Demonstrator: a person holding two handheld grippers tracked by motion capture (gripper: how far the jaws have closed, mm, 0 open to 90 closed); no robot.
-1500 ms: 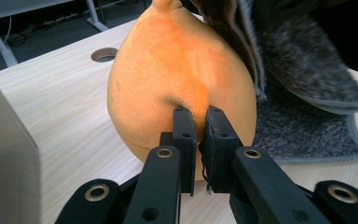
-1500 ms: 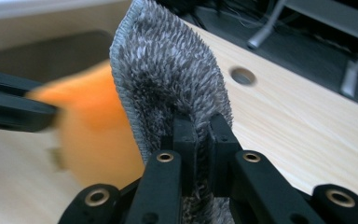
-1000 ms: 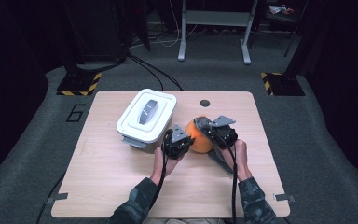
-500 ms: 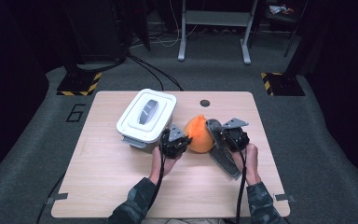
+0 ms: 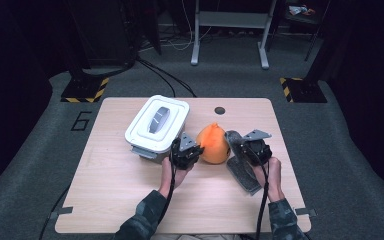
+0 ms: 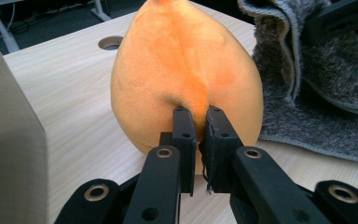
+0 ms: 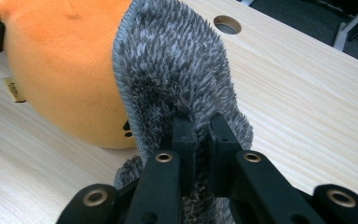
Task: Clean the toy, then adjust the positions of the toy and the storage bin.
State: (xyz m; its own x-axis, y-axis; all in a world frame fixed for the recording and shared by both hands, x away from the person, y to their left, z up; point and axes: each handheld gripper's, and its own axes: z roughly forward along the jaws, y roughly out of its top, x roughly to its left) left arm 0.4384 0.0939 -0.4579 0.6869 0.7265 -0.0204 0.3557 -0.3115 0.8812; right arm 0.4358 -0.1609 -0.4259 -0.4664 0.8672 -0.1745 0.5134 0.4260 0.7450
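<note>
High view: an orange plush toy (image 5: 213, 144) sits upright near the middle of the wooden counter (image 5: 105, 200). A white lidded box (image 5: 157, 127) stands just beside it on the left. The left gripper (image 5: 190, 150) meets the toy's left side; the right gripper (image 5: 240, 146) is at its right and holds a grey fuzzy cloth (image 5: 241, 167), which trails down onto the counter toward the person. A round hole (image 5: 220, 110) lies in the counter behind the toy.

Left gripper view: the left gripper (image 6: 198, 133) has its jaws clenched on a pinch of the plush toy (image 6: 177, 60) low on its side, the fabric puckered at the tips. The cloth (image 6: 317, 93) lies to the right, touching the toy. The box wall (image 6: 4, 154) stands at the left edge.

Right gripper view: the right gripper (image 7: 199, 133) has its jaws clenched on the cloth (image 7: 177, 70), which rises from them and leans against the toy (image 7: 60, 60). A small tag (image 7: 12, 89) shows on the toy's side.
</note>
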